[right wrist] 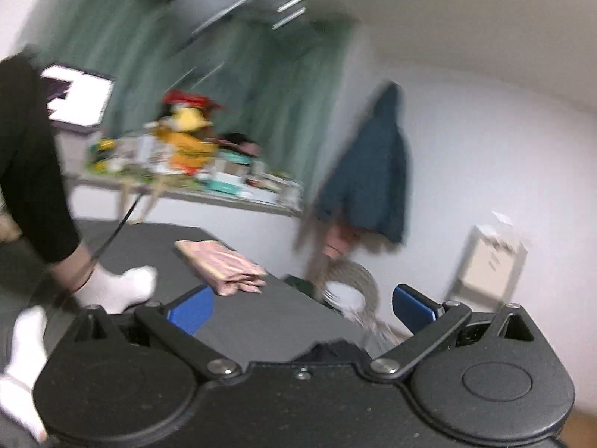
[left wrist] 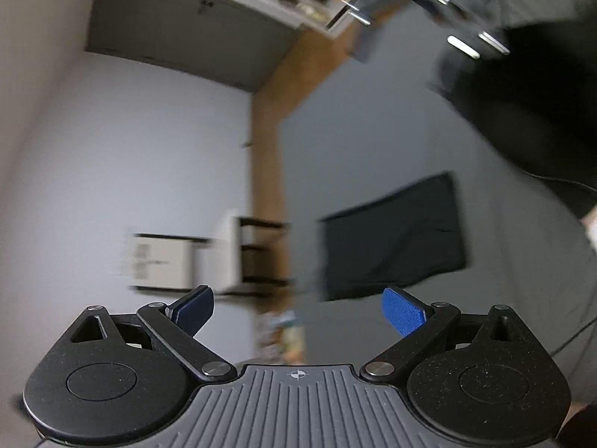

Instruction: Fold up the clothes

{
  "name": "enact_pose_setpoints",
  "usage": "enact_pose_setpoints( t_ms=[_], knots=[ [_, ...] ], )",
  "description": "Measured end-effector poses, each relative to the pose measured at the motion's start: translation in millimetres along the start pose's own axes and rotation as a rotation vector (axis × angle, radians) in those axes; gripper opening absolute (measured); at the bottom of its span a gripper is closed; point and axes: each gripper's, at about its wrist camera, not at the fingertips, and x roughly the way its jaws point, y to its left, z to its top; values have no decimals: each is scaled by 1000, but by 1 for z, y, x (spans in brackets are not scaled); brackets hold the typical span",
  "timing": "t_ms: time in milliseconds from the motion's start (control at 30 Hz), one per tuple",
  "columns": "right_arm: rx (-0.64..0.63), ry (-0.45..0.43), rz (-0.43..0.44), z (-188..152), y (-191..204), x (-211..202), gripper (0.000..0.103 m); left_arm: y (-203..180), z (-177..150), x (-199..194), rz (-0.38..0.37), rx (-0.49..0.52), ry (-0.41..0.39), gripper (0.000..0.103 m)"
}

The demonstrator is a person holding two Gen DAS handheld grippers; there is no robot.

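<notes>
A dark folded garment (left wrist: 393,239) lies flat on the grey bed surface (left wrist: 373,142), ahead of my left gripper (left wrist: 298,311), which is open and empty above the bed edge. In the right wrist view a folded pink garment (right wrist: 220,265) lies on the grey bed (right wrist: 268,321). My right gripper (right wrist: 302,308) is open and empty, raised above the bed, nearer me than the pink garment. A bit of dark cloth (right wrist: 332,351) shows just at the gripper's body. Both views are motion-blurred.
The person's legs in black trousers and white socks (right wrist: 119,287) are on the bed at left. A cluttered shelf with a yellow plush toy (right wrist: 186,138), a hanging blue jacket (right wrist: 369,171) and a basket (right wrist: 354,280) stand beyond the bed. White furniture (left wrist: 168,265) stands beside the bed.
</notes>
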Motion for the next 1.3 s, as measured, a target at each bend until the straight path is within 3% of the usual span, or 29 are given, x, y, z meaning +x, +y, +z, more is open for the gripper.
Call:
enact_pose_setpoints(
  t_ms=[100,167,233,300,400,500,567,667,833,900,1000,1167,1233,1300],
  knots=[
    [163,87,-138,8,-7,12,103,-41,-29,51,-32,-30,-36,97],
    [201,134,-198,12,-8,30,103,-65,-40,76,-28,-39,-49,97],
    [143,205,-202,13,-5,64,103,-83,-45,91,-12,-58,-37,97],
    [38,305,-147,4,7,104,103,-98,-55,98,-27,-82,-28,97],
    [-146,440,1,-23,35,160,99,-119,-62,103,-52,-73,-21,97],
    [-315,513,110,-61,72,184,76,-126,-59,115,-66,-102,-32,97],
    [-410,510,135,-84,95,191,75,-130,-56,123,-75,-121,-40,97],
    [-514,474,121,-107,123,197,66,-136,-53,134,-85,-138,-49,97],
    [-608,448,68,-126,148,213,63,-149,-59,146,-42,-45,-70,97],
    [-612,465,69,-133,154,221,63,-157,-61,154,-19,-16,-75,97],
    [-639,490,5,-146,165,229,62,-171,-63,166,3,38,-63,97],
    [-665,470,-42,-159,168,233,52,-183,-62,180,-4,91,-50,97],
    [-669,475,-44,-161,166,234,39,-188,-61,185,0,134,-52,97],
    [-619,486,-36,-157,160,233,34,-190,-59,192,-2,169,-50,97]
  ],
)
